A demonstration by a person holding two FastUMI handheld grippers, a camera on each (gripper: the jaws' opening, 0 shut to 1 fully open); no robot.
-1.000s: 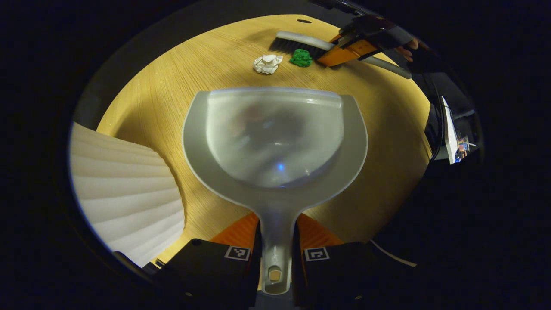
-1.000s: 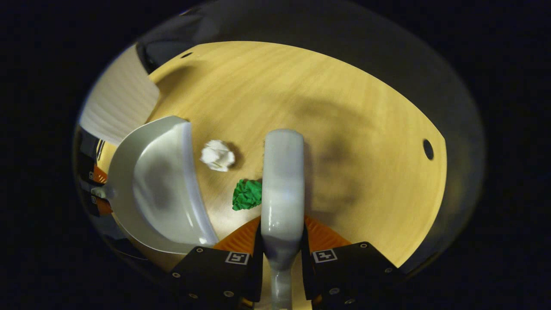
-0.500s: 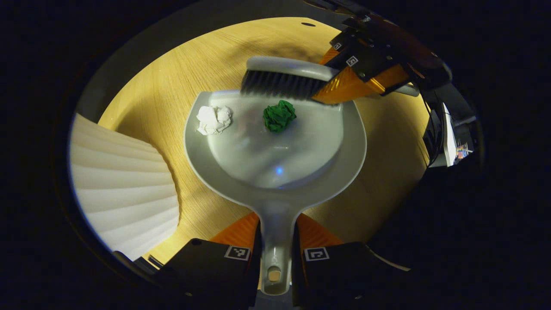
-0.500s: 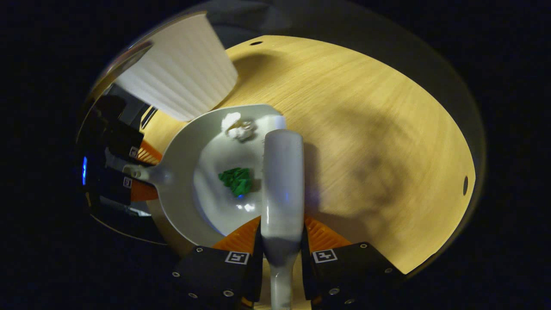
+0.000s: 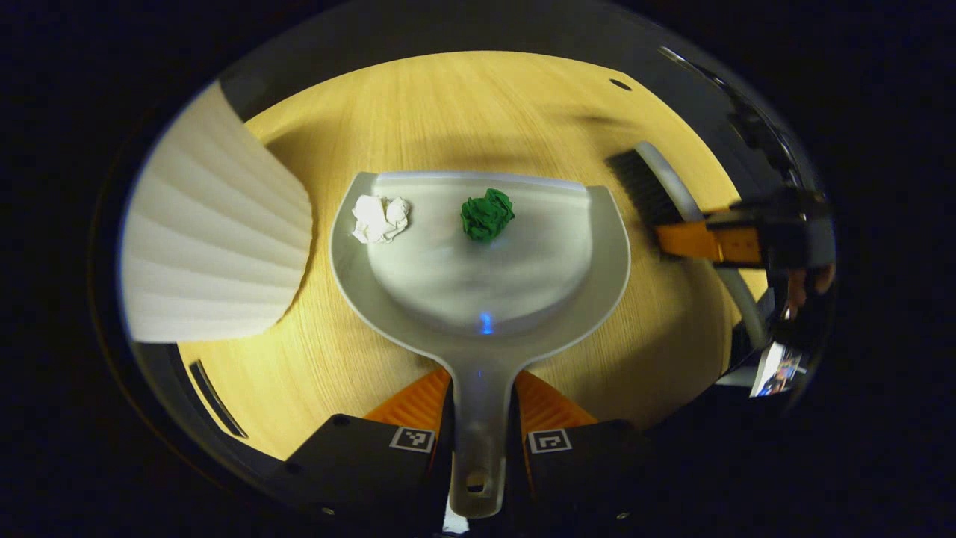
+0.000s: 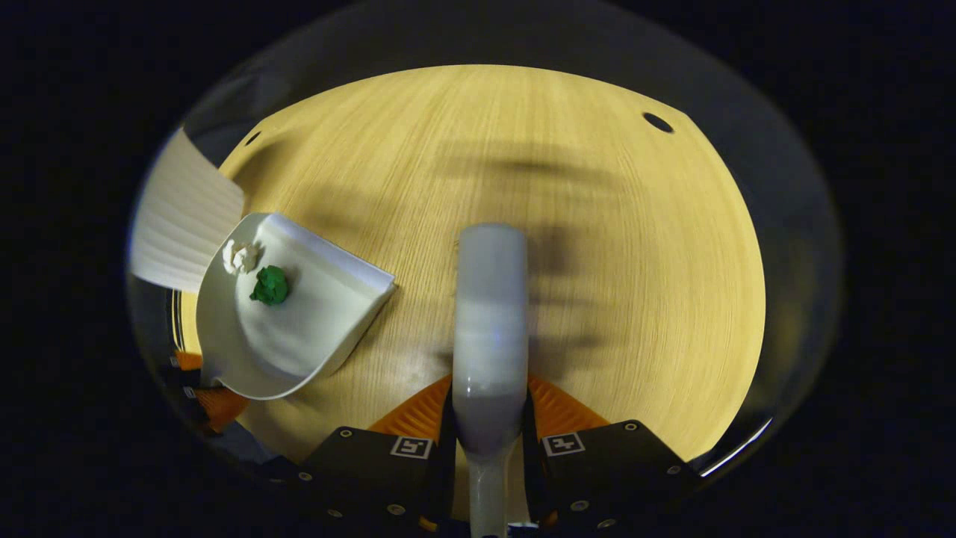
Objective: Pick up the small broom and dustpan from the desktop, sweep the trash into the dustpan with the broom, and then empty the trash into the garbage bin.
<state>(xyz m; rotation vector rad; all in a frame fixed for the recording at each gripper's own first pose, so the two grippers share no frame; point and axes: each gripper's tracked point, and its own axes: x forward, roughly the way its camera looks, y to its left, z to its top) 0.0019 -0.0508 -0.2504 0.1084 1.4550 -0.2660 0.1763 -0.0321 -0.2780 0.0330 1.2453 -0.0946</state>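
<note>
The left tool [image 5: 478, 418] was clenched on the handle of the dustpan [image 5: 478, 299], both fingers pressing its stem, and the pan sat just beside the ribbed white garbage bin [image 5: 216, 246] on the wooden counter [image 5: 463, 104]. Inside the pan, near its front lip, lay the crumpled white paper [image 5: 379, 218] and the green paper wad [image 5: 487, 214]; a second earlier both were out on the counter ahead of the pan. The right tool [image 6: 489, 426] was grasping the small broom [image 6: 489, 299] by its handle, and from the left gripper view the broom's bristles [image 5: 642, 190] stood off to the pan's right, where half a second before they had hung over the lip. So sweeping looked finished: the counter around the pan held no more trash, and what remained, by my reckoning, was carrying the pan over the bin and tipping it without spilling the light wads off the open edge.
</note>
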